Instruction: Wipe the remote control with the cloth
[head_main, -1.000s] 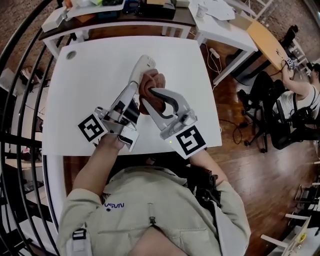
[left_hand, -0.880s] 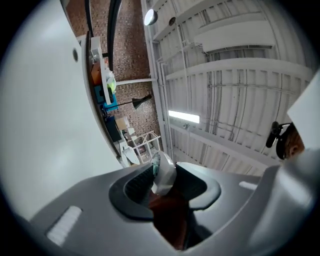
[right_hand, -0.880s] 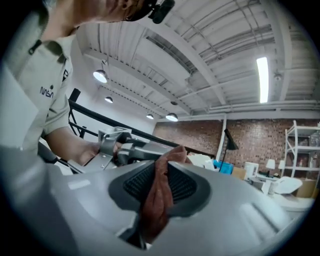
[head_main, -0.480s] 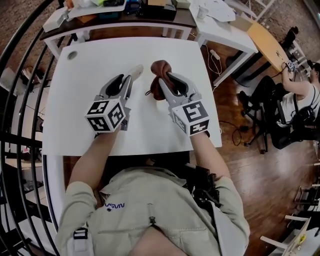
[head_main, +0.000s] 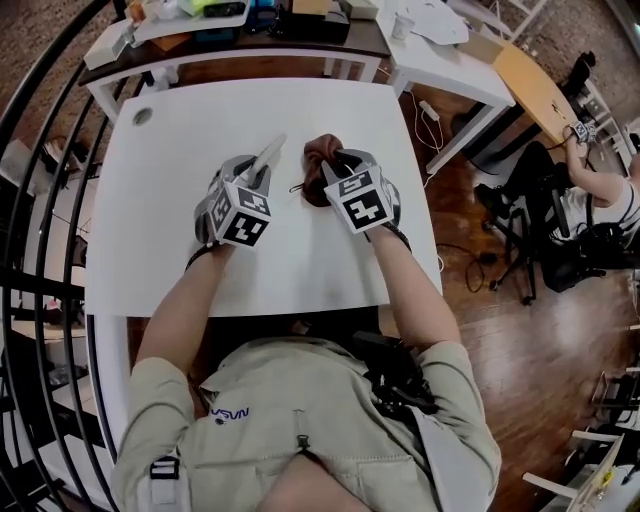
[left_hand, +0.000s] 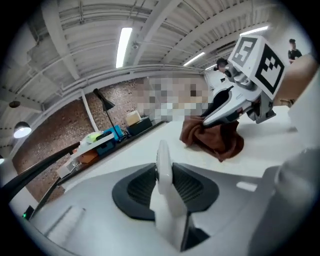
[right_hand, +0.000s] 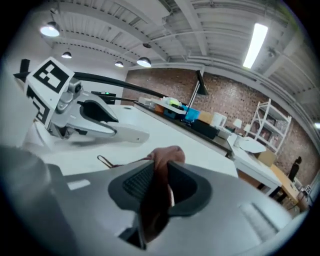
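— While both bare forearms (head_main: 180, 310) stretch forward from the beige shirt (head_main: 300, 420), what does each claw have?

— The left claw (head_main: 252, 176) is clamped on a slim white plastic remote control (head_main: 270, 153). Its jaws have just been closing, and the remote is between them. It stands on edge against the ribbed pads and sticks out well past them, pointing away from the person.

— And the other one?

— The right claw (head_main: 335, 165) is drawn in narrow, pinching a fold of a bunched brown cloth (head_main: 318, 150). The rest of the cloth lumps up just beyond the jaws, with its underside on the white desk (head_main: 200, 110). A thin loop (head_main: 296, 187) trails from it toward the left claw.

— Do the remote and the cloth meet?

— No. They lie side by side near the middle of the desk, with a strip of bare top between them. Whether the remote's far tip rests on the desk, I cannot tell.

— What lies farther out?

— A small grey round cap (head_main: 142, 115) sits in the desk's far left corner. Past the far edge runs a dark desk (head_main: 250, 48) crowded with things, a blue box (right_hand: 192, 115) among them. Off to the right stand a second white desk (head_main: 450, 60) and a seated person (head_main: 590, 195), on a wooden floor (head_main: 500, 340).
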